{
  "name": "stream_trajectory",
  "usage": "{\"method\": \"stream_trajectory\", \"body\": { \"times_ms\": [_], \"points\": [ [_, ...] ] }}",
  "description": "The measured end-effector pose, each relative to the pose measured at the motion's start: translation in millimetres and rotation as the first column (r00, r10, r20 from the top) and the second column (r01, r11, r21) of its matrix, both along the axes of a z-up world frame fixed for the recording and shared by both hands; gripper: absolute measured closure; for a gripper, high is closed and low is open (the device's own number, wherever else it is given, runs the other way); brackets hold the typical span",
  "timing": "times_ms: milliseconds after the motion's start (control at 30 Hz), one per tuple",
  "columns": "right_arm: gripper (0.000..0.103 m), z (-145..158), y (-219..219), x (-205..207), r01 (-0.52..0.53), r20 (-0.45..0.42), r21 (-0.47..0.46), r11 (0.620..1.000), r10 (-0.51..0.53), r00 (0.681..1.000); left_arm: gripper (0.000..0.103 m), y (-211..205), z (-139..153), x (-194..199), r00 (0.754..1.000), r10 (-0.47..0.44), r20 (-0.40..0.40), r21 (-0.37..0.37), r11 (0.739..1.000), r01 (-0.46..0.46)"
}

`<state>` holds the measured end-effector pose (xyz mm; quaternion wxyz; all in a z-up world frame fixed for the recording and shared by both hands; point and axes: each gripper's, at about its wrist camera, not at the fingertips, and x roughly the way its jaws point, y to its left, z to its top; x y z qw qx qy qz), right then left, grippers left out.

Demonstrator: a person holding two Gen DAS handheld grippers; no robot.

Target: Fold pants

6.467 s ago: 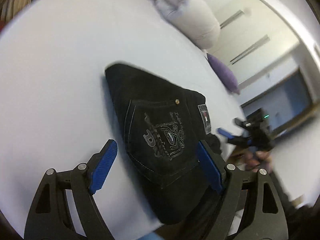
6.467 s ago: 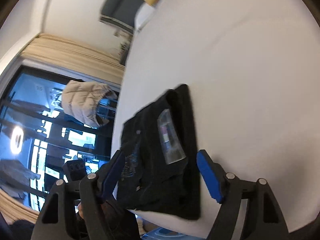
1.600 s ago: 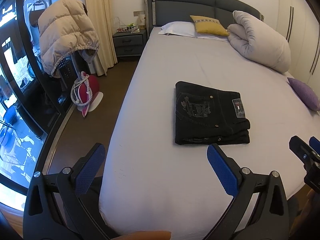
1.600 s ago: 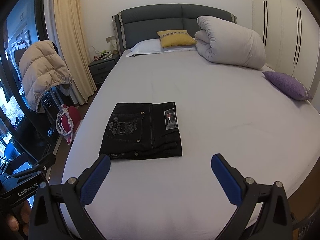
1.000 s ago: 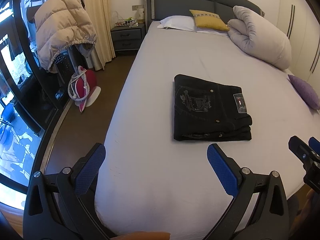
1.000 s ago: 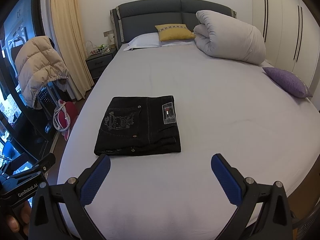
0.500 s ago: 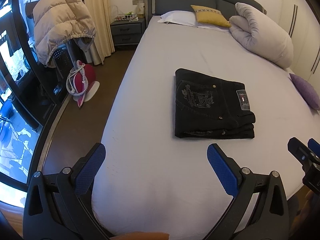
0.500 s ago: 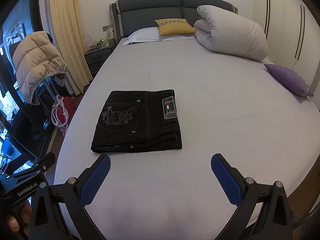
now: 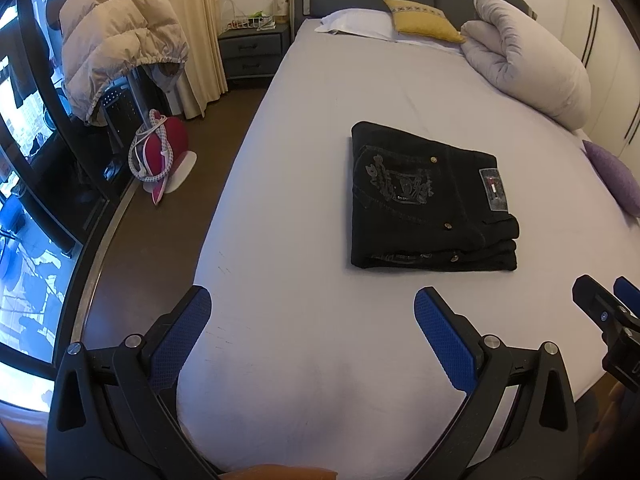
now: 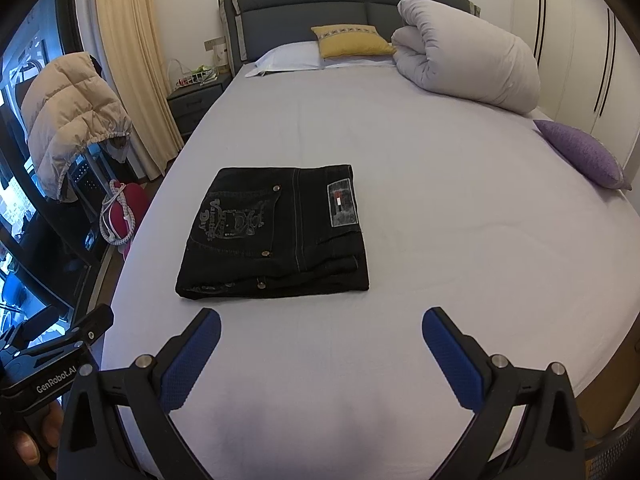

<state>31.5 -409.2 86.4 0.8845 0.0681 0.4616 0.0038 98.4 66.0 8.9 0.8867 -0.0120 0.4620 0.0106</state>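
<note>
Black pants (image 9: 428, 204) lie folded into a compact rectangle on the pale bed sheet (image 9: 304, 200), back pocket print and label facing up; the same pants (image 10: 276, 232) show in the right wrist view. My left gripper (image 9: 310, 316) hangs open above the bed's foot, well short of the pants, nothing between its blue pads. My right gripper (image 10: 320, 340) is open too, just in front of the pants' near edge and holding nothing. Each gripper appears at the edge of the other's view, with a hand under the left one.
A rolled grey duvet (image 10: 468, 56), a yellow cushion (image 10: 348, 40) and a white pillow (image 10: 288, 60) sit at the headboard. A purple cushion (image 10: 580, 152) lies at the right edge. Left of the bed stand a nightstand (image 9: 252, 48), a beige jacket (image 9: 116, 36) on a rack and a red object (image 9: 164, 152) on the floor.
Both grippers pulled back from close over the pants to the bed's foot. Over the last second the views drifted slightly closer and lower; the pants stayed put.
</note>
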Motion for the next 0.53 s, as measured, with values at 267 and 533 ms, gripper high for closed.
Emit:
{"method": "stream_trajectory", "body": {
  "times_ms": [267,533],
  "points": [
    [0.0,-6.8,2.2,5.4,-0.002,-0.02,0.002,1.0,0.002,1.0,0.0,-3.2,-10.9,10.7,1.0,-0.004,-0.018,0.0,1.0,0.004],
    [0.0,-11.5,3.3,7.3,-0.005,-0.033,0.005,1.0,0.006,0.999,0.0,-5.0,-17.0,12.4,1.0,-0.002,-0.019,0.004,1.0,0.002]
  ]
}}
